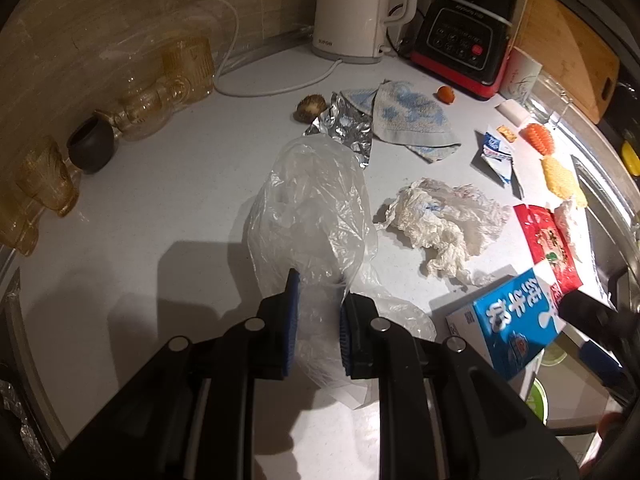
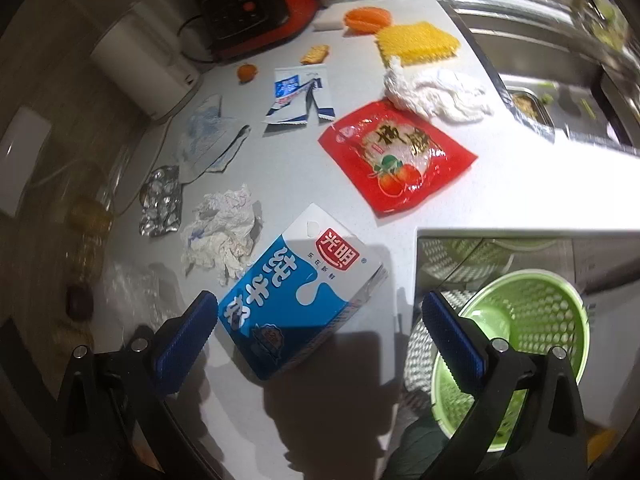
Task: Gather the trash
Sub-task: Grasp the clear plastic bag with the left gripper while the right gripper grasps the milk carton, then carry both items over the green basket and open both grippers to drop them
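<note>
My left gripper [image 1: 318, 300] is shut on a clear plastic bag [image 1: 312, 200] that lies on the white counter. My right gripper [image 2: 316, 320] is open, its fingers either side of the near end of a blue and white milk carton [image 2: 296, 300], which also shows in the left wrist view [image 1: 512, 320]. More trash lies around: crumpled white paper [image 1: 436, 224] [image 2: 224, 232], a red snack wrapper [image 2: 396, 156] [image 1: 548, 244], a torn blue and white wrapper [image 2: 300, 96] [image 1: 496, 152], crumpled foil [image 1: 344, 128] [image 2: 160, 200] and a white wad [image 2: 436, 96].
A green perforated bin [image 2: 516, 352] stands below the counter edge at right. A sink [image 2: 560, 60] lies at the far right. A white kettle [image 1: 352, 12], a red and black appliance [image 1: 464, 36], glass cups [image 1: 48, 176], a cloth [image 1: 408, 116] and sponges [image 2: 416, 40] sit around the counter.
</note>
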`<state>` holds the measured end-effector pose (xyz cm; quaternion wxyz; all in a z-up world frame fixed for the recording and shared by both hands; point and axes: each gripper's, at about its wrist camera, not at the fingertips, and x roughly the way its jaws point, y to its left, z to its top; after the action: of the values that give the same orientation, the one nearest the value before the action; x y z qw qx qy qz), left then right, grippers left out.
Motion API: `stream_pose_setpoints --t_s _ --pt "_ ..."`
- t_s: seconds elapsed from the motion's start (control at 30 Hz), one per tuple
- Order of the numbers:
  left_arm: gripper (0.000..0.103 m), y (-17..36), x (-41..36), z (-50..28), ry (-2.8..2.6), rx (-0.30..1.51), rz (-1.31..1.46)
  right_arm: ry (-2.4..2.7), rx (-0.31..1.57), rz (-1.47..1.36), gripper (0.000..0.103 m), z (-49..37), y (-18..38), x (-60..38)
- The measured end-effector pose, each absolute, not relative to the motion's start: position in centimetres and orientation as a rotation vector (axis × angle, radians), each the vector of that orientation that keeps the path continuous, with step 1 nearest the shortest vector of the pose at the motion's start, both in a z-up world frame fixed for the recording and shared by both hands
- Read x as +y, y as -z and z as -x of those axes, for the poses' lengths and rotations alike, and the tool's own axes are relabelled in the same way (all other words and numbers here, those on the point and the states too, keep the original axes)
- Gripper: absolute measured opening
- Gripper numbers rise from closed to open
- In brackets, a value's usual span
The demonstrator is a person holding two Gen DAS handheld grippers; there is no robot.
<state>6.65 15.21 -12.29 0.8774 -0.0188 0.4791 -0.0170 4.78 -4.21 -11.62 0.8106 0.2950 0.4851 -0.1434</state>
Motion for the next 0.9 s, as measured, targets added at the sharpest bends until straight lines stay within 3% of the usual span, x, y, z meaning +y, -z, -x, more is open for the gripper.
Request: stream_pose_setpoints --t_s 0.23,0.47,0.9 --pt "0.017 11.0 16.3 -5.6 0.056 0.966 0.029 0.529 1.049 -0.849 0.097 -5.9 13.9 -4.8" --pt "0.017 10.8 16.5 -5.9 0.101 0.951 0.003 0.599 1.077 -0.913 0.080 -8.0 15.6 -5.2" --pt "0.017 9.5 14.5 -3.5 0.184 0.947 -0.064 0.432 1.017 -0.856 0.078 -3.4 13.2 -7.2"
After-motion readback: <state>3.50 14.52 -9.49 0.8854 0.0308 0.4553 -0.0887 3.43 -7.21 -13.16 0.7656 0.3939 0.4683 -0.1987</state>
